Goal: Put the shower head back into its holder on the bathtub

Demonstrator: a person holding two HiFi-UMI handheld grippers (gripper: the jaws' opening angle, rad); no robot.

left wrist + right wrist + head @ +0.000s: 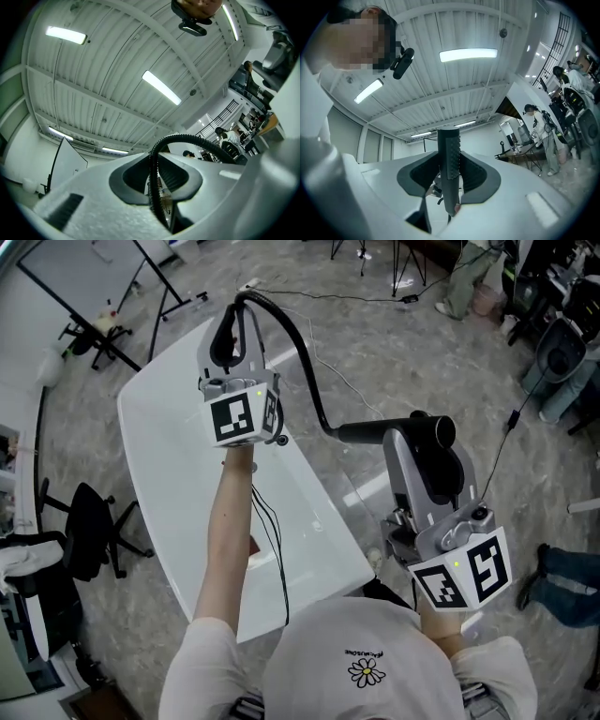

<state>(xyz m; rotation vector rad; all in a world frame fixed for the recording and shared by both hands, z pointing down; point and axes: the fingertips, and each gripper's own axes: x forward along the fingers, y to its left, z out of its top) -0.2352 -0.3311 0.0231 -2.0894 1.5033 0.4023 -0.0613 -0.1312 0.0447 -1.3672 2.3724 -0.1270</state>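
The white bathtub [178, 427] lies below me, running from upper left to the lower middle of the head view. My left gripper [232, 332] is over the tub's far end, shut on the black ribbed hose [298, 352]. In the left gripper view the hose [152, 187] runs pinched between the two pads and loops off to the right. My right gripper [427, 448] hangs beside the tub's right rim, shut on the black shower head [375, 433], which sticks out to the left. The right gripper view shows the shower head handle [448, 154] upright between the pads.
A black office chair [89, 535] stands left of the tub. A whiteboard on an easel [89, 277] is at the upper left. Cables [356, 296] run over the marbled floor beyond the tub. A person's legs [469, 277] and more chairs [558, 357] are at the upper right.
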